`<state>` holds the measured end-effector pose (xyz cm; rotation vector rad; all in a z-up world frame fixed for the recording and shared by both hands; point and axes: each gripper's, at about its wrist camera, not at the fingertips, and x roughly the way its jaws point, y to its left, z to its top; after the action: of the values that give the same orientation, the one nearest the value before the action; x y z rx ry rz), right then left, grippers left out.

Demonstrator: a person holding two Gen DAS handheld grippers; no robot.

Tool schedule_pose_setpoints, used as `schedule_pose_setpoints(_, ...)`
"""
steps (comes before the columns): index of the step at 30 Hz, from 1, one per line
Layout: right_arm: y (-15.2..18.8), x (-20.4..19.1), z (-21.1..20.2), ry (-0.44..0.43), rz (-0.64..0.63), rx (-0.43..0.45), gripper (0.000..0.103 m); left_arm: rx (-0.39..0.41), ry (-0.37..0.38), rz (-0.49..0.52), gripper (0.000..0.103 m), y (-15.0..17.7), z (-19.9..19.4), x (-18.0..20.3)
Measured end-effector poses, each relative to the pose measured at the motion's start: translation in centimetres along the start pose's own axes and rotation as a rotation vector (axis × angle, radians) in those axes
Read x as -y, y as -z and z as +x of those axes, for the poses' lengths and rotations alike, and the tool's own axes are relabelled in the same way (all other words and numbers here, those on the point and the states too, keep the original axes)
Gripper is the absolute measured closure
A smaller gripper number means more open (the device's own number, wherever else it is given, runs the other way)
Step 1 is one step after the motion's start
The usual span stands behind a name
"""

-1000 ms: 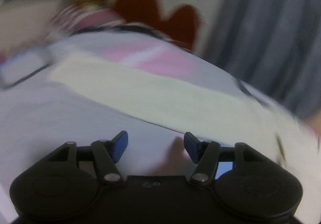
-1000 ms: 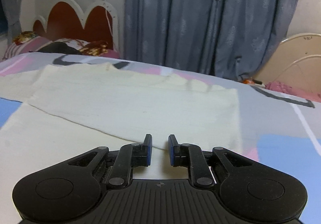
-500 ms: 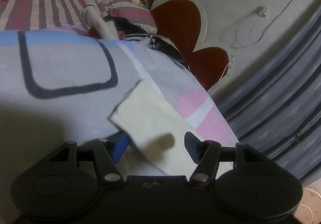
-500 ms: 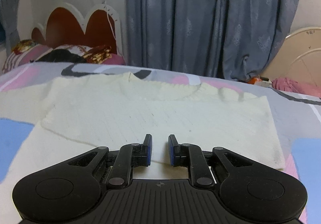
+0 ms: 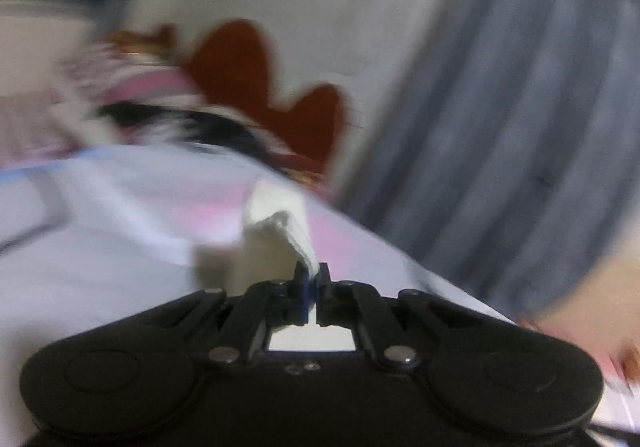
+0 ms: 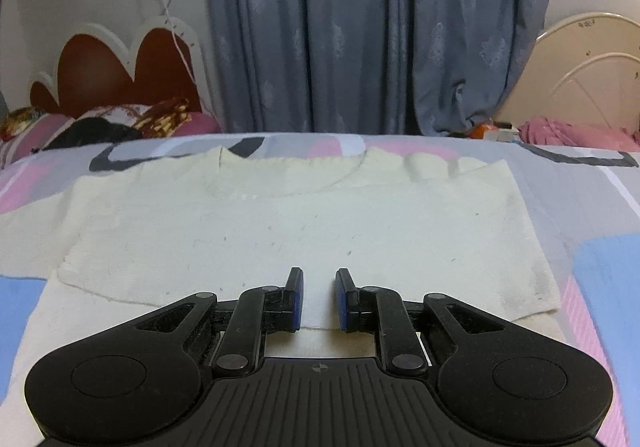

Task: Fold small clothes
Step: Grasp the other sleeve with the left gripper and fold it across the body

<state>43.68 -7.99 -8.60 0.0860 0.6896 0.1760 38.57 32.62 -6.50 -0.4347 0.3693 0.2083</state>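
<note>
Cream knit sweater (image 6: 304, 231) flat on bed (image 6: 592, 207), neckline toward upper frame, left gripper (image 5: 312, 279) fingers pinching its cream edge (image 5: 296, 235), right gripper (image 6: 319, 297) fingers slightly parted, empty, no legible writing.

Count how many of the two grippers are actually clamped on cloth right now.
1. The left gripper has its jaws shut on a fold of the cream knit sweater. The right gripper hovers over the same sweater with its jaws apart, gripping nothing.

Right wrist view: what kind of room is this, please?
Most likely a bedroom: a bed with a patterned sheet, a headboard, pillows and a curtain.
</note>
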Motion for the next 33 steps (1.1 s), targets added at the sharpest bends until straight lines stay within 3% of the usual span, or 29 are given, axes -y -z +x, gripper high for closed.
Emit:
schedule_pose_setpoints(6, -0.7, 1.0, -1.7, -0.006, 0.024, 0.037, 0.087, -0.144, 0.202, 0.25, 0.101, 5.2, 3.1, 14.7)
schedule_pose_setpoints(12, -1.3, 3.2, -3.9, -0.035, 0.062, 0.054, 0.087, -0.32, 0.248, 0.317, 0.1, 10.5, 7.6, 23.1)
schedule_pose_setpoints(13, -1.4, 3.8, -4.1, -0.047, 0.077, 0.045, 0.087, -0.363, 0.271, 0.324, 0.096, 11.4, 8.3, 23.5)
schedule_pose_setpoints(14, -1.4, 4.1, -4.2, -0.059, 0.09, 0.035, 0.087, -0.41, 0.291, 0.322, 0.081, 12.5, 9.3, 23.4)
schedule_pose_setpoints(15, -1.3, 4.4, -4.3, -0.073, 0.095, 0.022, 0.085, -0.402, 0.311, 0.312, 0.079, 13.2, 9.4, 23.5)
schedule_pose_setpoints(16, -1.3, 4.5, -4.4, -0.076, 0.093, 0.012, 0.076, -0.379, 0.323, 0.311, 0.065, 13.2, 9.3, 23.1)
schedule_pose_setpoints(17, -1.2, 4.6, -4.6, -0.076, 0.093, 0.017, 0.04, -0.374, 0.338, 0.308, 0.046, 13.2, 8.8, 22.7)
schedule_pose_setpoints(18, -1.1, 4.6, -5.0, -0.094, 0.091, 0.042, 0.021, -0.356, 0.34, 0.303, 0.039, 12.9, 7.9, 22.3)
schedule_pose_setpoints(19, -1.0, 4.6, -5.4, -0.138, 0.086, 0.064, 0.021, -0.327, 0.327, 0.304, 0.031, 12.8, 7.1, 21.8)
schedule_pose_setpoints(20, -0.9, 4.4, -5.6, -0.164, 0.086, 0.064, 0.021, -0.291, 0.309, 0.311, 0.031, 12.4, 6.1, 21.2)
schedule_pose_setpoints(22, -0.8, 3.9, -5.3, -0.215, 0.094, 0.05, 0.029, -0.267, 0.257, 0.298, 0.033, 11.8, 4.7, 19.4)
schedule_pose_setpoints(24, -0.6, 3.3, -4.6, -0.264, 0.121, 0.022, 0.042, -0.265, 0.213, 0.253, 0.037, 11.2, 4.2, 17.0)
schedule_pose_setpoints(27, -0.5, 1.5, -2.8, -0.33, 0.126, -0.028, 0.045, -0.265, 0.106, 0.217, 0.039, 10.7, 3.8, 13.7)
schedule_pose_setpoints(31, -0.3, -1.2, 0.2, -0.36, 0.099, -0.093, 0.046, -0.297, 0.042, 0.183, 0.041, 10.7, 4.4, 11.4)
schedule_pose_setpoints(32, -0.3, -1.9, 0.6, -0.348, 0.08, -0.088, 0.056, -0.294, 0.046, 0.178, 0.039, 10.6, 4.6, 11.3)
schedule_pose_setpoints(33, -0.4, -2.4, 0.9, -0.335, 0.061, -0.088, 0.08, -0.291, 0.05, 0.177, 0.038, 10.5, 5.0, 11.3)
